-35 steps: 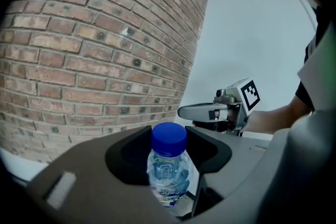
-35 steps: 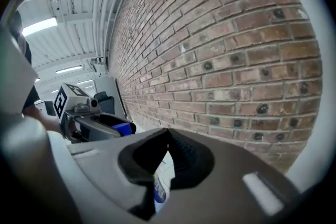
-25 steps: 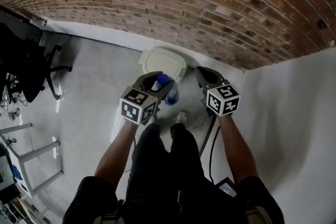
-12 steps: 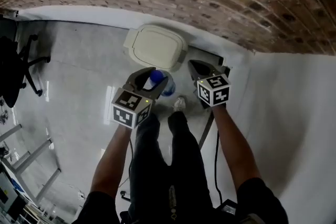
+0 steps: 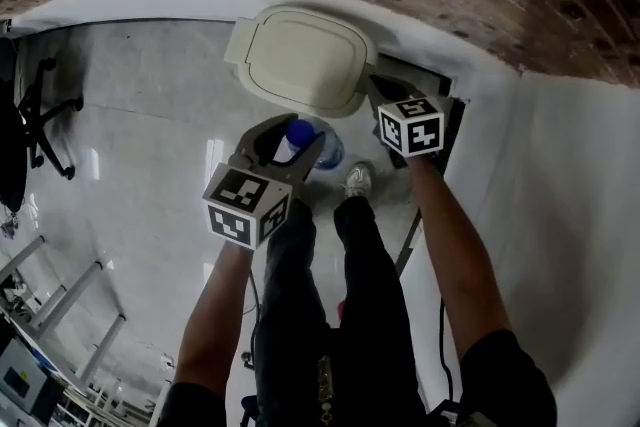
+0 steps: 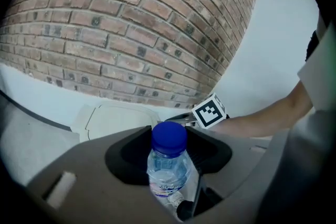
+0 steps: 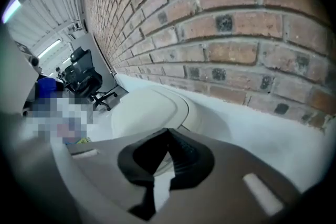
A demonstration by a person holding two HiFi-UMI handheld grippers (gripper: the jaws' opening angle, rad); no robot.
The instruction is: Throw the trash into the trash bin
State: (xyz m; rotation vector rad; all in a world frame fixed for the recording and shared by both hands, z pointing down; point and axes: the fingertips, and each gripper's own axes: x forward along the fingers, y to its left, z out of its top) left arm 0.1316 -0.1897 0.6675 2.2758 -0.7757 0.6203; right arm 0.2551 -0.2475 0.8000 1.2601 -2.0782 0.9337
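left gripper (image 5: pixel 297 145) tilted down, clasping bottle (image 6: pixel 168 164)

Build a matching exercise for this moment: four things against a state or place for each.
Things:
1 bottle
2 trash bin
3 right gripper
4 office chair

States or places:
A closed
B shut, empty
C at the head view's left edge
D clamped in the left gripper

Pairs: 1-D, 2-A, 3-B, 4-C
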